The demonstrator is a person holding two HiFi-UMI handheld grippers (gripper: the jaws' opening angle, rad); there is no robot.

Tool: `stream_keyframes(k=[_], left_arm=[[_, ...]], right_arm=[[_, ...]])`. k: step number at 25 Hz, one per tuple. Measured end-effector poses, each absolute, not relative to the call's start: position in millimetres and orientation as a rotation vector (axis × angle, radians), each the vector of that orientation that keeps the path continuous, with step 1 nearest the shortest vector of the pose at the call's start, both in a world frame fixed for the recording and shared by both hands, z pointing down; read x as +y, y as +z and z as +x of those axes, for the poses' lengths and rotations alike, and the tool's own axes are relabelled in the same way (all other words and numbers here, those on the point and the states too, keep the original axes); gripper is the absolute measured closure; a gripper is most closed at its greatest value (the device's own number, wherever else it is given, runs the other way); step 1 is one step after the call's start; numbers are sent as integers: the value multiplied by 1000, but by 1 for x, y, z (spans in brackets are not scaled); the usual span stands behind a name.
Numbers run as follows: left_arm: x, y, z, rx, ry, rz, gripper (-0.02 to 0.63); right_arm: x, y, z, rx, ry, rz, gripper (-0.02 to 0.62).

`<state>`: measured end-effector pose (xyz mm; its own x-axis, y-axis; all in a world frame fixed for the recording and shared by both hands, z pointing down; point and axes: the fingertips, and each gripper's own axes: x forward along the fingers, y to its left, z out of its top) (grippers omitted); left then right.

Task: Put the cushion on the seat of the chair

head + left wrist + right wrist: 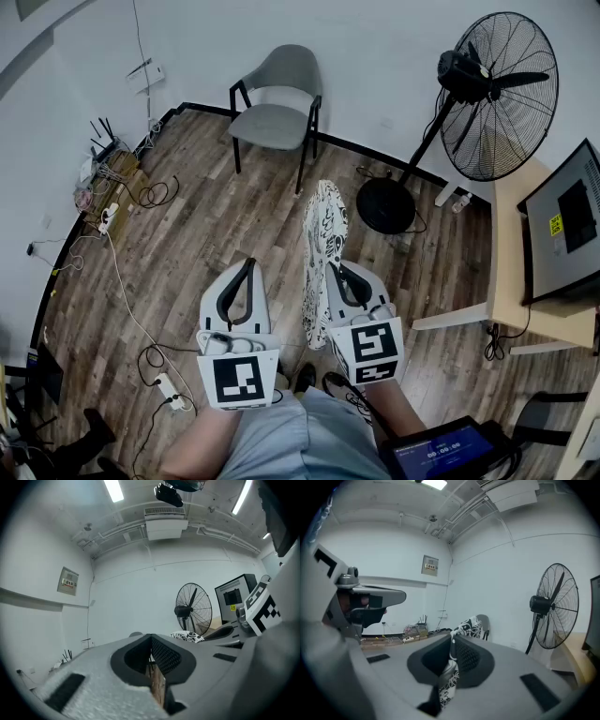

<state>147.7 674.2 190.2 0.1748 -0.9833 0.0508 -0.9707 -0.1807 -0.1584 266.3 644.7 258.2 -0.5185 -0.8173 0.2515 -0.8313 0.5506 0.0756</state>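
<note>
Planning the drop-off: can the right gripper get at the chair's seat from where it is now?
Likely yes, once it is carried closer. The right gripper, shut on the cushion, faces the chair across open floor; the seat is empty and the fan base stands off to one side.

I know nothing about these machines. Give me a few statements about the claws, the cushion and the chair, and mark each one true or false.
1. The right claw is clamped on the black-and-white patterned cushion. True.
2. The cushion already lies on the seat of the chair. False: the seat is bare, and the cushion is held on edge above the wooden floor, well short of the chair.
3. The left claw grips the cushion as well. False: it is shut with nothing between its jaws.
4. In the head view, a big standing fan is to the right of the chair. True.
</note>
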Motion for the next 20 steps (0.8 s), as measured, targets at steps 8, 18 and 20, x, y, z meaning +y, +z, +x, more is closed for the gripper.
stream_keyframes(k=[8,18,20], left_arm=[[677,196,155,1957,-218,-2340,597],[668,210,148,2009,-226,-2331,597],[659,213,139,2030,-223,-2326,597]], right_arm=[[648,261,274,-2554,97,1372,581],[633,273,276,-2525,107,1350,580],[623,277,271,-2518,109,1345,580]])
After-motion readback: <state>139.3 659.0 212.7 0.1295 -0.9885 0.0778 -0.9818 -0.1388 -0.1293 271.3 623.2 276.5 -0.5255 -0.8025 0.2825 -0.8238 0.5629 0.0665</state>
